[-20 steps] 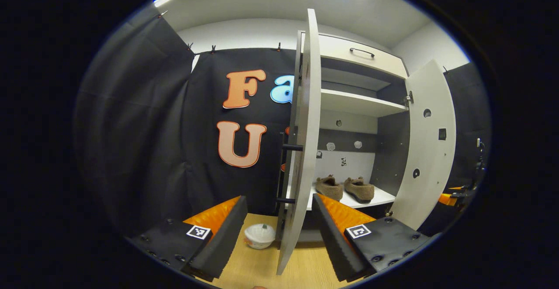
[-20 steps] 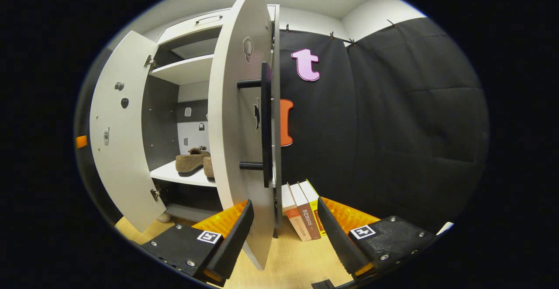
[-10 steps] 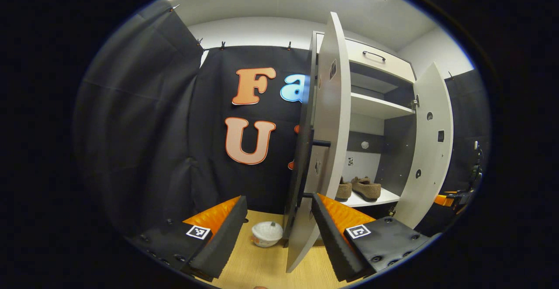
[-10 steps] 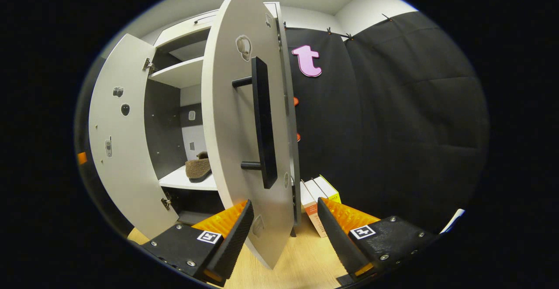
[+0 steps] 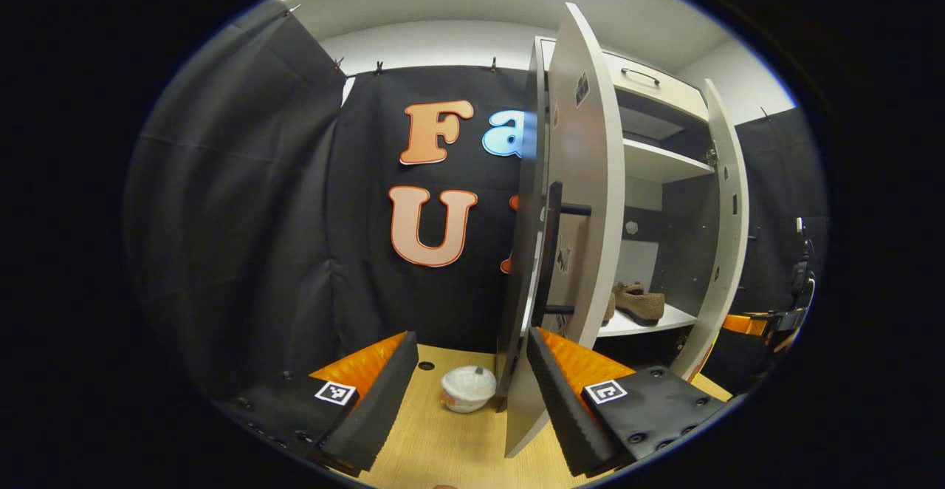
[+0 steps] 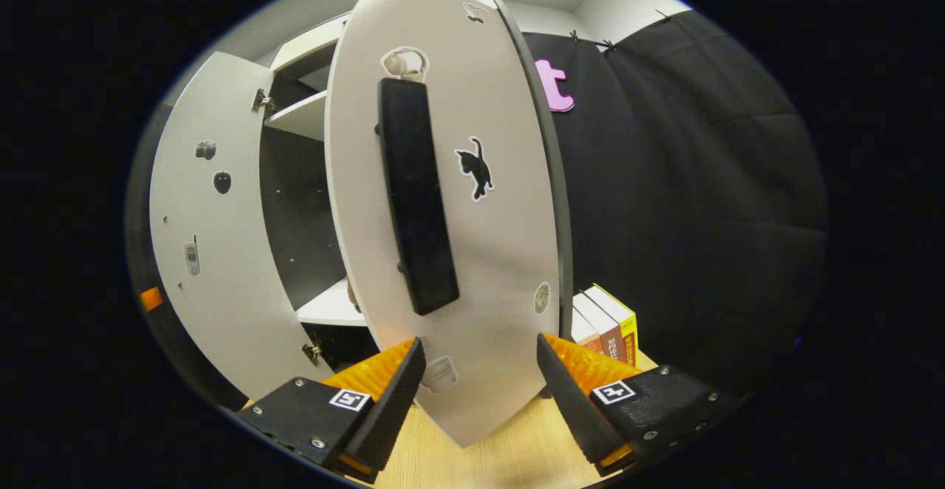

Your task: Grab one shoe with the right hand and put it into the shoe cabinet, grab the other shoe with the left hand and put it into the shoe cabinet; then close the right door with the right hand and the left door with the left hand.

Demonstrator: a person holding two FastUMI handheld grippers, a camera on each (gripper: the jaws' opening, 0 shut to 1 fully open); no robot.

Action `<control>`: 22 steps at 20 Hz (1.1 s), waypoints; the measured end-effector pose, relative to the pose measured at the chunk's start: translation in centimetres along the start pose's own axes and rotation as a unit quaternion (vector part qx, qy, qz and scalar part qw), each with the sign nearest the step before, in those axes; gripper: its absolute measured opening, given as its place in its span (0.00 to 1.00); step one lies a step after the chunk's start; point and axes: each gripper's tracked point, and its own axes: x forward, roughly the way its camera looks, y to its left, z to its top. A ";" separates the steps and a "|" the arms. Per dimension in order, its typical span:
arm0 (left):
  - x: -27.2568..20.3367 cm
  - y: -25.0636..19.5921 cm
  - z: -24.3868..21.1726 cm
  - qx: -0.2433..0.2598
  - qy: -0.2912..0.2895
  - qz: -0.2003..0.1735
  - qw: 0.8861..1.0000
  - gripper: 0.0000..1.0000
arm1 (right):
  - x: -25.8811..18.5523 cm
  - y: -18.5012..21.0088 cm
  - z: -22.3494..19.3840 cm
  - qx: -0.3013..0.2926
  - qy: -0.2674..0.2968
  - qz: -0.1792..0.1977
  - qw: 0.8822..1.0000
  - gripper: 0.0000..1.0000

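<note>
- Swinging inward over the last second, the right door (image 6: 472,252) now turns its outer face toward my right tongs, where before I saw it edge-on; the left door (image 5: 583,201) has also turned, covering more of the cabinet than it did.
- My right tongs (image 6: 478,371) are spread apart with nothing clamped; the lower edge of the right door stands between the two fingers, and I cannot tell whether either finger touches it.
- On that door's face, just beyond my fingers, I see a tall black handle (image 6: 413,193), a black cat sticker (image 6: 475,168) beside it, and a few pale stickers.
- My left tongs (image 5: 472,371) are also spread apart and clamp nothing; the left door's bottom corner sits just beside the right-hand finger (image 5: 550,378).
- Between my left fingers, on the wooden floor (image 5: 443,445), lies a small white lidded bowl (image 5: 467,388).
- Beside the right door, near its base, stand some books (image 6: 605,323) upright on the floor.
- Farther in, the shoe cabinet (image 5: 664,171) is partly open, with a white shelf above.
- One brown shoe (image 5: 641,302) rests on the lower shelf inside; the toe of the other shoe (image 5: 608,310) peeks out just past the left door's edge.
- At the far right in the left gripper view, the other gripper (image 5: 768,320) shows past the right door.
</note>
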 end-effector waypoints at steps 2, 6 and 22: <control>0.8 0.2 -0.8 -0.005 0.006 -0.004 1.000 0.97 | 0.0 0.5 0.1 -0.003 -0.004 0.004 1.000 0.94; 2.6 -0.1 -2.6 -0.014 0.016 -0.015 1.000 0.94 | -0.4 0.3 0.9 -0.014 -0.012 0.002 1.000 0.94; 4.4 -3.5 -4.6 -0.014 0.034 -0.034 0.999 0.96 | -2.9 -1.2 3.2 -0.021 -0.038 -0.004 0.999 0.94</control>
